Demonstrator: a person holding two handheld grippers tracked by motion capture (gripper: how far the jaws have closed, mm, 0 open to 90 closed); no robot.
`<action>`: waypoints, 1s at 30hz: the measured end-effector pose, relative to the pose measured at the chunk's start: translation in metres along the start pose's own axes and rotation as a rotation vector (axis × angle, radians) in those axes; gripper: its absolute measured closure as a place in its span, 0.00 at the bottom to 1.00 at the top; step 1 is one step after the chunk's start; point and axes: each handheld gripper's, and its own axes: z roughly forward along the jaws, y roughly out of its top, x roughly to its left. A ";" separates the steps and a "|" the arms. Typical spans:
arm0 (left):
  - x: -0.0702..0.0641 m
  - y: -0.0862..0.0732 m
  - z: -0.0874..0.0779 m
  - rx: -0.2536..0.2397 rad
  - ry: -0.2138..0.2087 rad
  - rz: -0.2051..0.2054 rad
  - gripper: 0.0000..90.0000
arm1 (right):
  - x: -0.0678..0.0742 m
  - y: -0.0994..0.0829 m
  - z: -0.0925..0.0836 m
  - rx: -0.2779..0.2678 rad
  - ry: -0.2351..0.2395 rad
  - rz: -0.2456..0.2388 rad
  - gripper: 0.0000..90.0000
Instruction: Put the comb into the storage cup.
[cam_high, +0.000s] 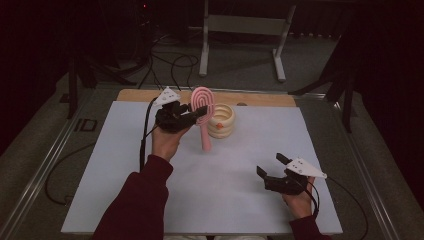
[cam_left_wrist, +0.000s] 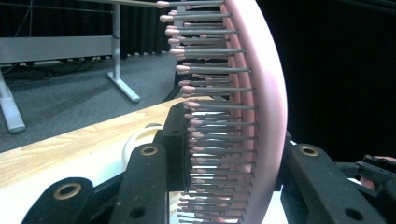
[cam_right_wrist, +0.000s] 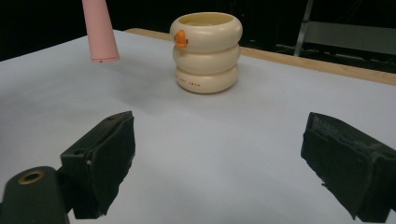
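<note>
The right tongs (cam_high: 272, 167) rest low over the near right part of the table (cam_high: 100, 200), jaws spread wide with nothing between them, their two black pads standing far apart in the right gripper view. Farther in and to the left, the left tongs (cam_high: 197, 114) are clamped on a pink hairbrush (cam_high: 203, 107), held by its head with the handle hanging down and its tip clear of the table surface; in the left gripper view the bristles (cam_left_wrist: 210, 88) point sideways across the frame, and the jaws press on the head from both sides. Just behind the brush, near the far wooden edge of the table, stands a cream ribbed cup (cam_high: 221, 120) with a small orange mark on its side, upright, its mouth open and empty as far as the right gripper view shows. The work in hand looks like setting the brush handle-first into that cup. The grip sits on the curved, bristled head and not on the handle, so the brush could pivot or slip between the pads as it is lowered. The cup looks light and nothing steadies it: if the handle tip strikes the rim instead of the opening, the cup may tip or slide toward the far edge. Once released, the heavy head may also overbalance the cup.
</note>
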 end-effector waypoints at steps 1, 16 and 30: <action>0.000 0.001 0.000 0.001 -0.002 0.002 0.71 | 0.000 0.000 0.000 0.002 -0.001 -0.001 0.11; 0.004 0.013 0.005 -0.003 -0.010 0.004 0.71 | -0.003 -0.005 -0.003 0.007 -0.009 0.005 0.11; 0.003 0.028 0.011 -0.010 -0.002 0.036 0.71 | -0.004 -0.005 -0.004 0.001 -0.016 0.003 0.11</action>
